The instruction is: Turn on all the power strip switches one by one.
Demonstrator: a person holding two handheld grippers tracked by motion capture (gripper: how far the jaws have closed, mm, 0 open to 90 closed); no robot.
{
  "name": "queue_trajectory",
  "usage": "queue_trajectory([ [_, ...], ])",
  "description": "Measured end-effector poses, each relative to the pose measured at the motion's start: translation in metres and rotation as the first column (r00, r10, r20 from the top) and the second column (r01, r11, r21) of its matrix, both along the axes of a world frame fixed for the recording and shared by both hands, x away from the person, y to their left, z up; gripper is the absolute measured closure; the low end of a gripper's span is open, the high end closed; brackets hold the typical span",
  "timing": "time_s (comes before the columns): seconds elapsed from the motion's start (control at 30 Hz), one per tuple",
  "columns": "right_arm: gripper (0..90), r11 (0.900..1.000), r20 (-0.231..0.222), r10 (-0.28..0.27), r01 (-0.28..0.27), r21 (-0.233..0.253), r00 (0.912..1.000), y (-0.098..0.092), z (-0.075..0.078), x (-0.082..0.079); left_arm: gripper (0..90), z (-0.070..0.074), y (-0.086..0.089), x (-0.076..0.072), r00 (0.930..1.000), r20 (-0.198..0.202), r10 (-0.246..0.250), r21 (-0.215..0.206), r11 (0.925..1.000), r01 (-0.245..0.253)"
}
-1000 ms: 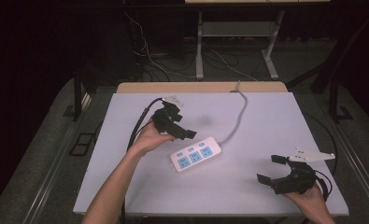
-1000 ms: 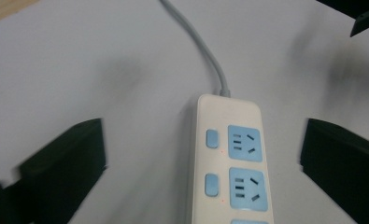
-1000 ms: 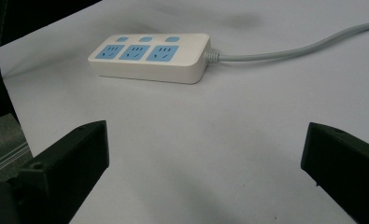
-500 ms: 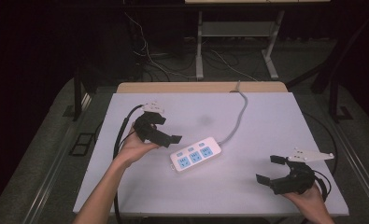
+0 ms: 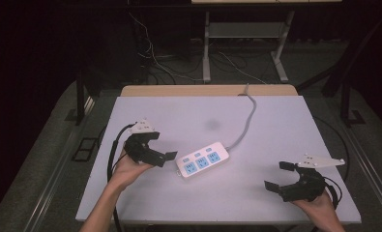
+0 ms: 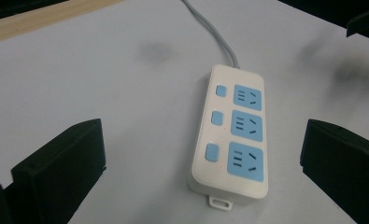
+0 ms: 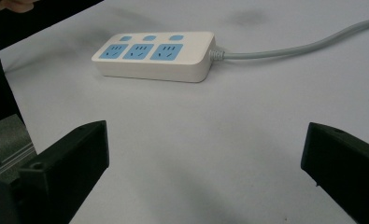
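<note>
table [image 5: 285,125] lying white under my view | wood strip [image 5: 208,90] running along its far edge | cables [image 5: 154,53] trailing on floor | frame [image 5: 242,34] standing behind

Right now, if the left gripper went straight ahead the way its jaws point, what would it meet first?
Most likely the white three-socket power strip with blue outlets. It lies between the open jaws of the left gripper, near end closest. The bare white table separates them, though depth is hard to judge.

The left gripper [image 5: 163,151] is being held open just beside the strip [image 5: 202,160]; the right gripper [image 5: 278,176] is being held open well apart.
</note>
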State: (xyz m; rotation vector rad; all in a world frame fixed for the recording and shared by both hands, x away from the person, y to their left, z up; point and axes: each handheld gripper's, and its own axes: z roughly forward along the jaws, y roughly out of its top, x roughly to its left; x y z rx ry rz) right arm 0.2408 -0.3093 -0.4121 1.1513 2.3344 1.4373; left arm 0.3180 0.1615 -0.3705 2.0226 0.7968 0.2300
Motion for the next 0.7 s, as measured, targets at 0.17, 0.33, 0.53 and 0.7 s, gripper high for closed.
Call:
queue_trajectory([
  [0.17,0.9,1.000,-0.004,0.002,-0.002,-0.002,1.0000,0.001,0.000,-0.001,0.0,-0.014,0.010,-0.014,0.9994,0.003,0.034,-0.033,0.9989,-0.034],
  [0.33,0.9,1.000,-0.004,0.003,-0.003,0.001,1.0000,0.001,0.000,-0.001,0.0,-0.031,0.018,-0.028,0.9976,-0.015,0.068,-0.097,0.9929,-0.069],
  [0.53,0.9,1.000,-0.011,0.001,-0.001,0.007,0.9999,0.001,-0.001,-0.001,0.0,-0.045,0.020,-0.039,0.9972,-0.037,0.065,-0.109,0.9917,-0.069],
  [0.7,0.9,1.000,-0.015,0.002,-0.002,0.010,0.9999,0.002,-0.001,-0.001,0.0,-0.049,0.019,-0.040,0.9972,-0.036,0.065,-0.118,0.9906,-0.069],
])
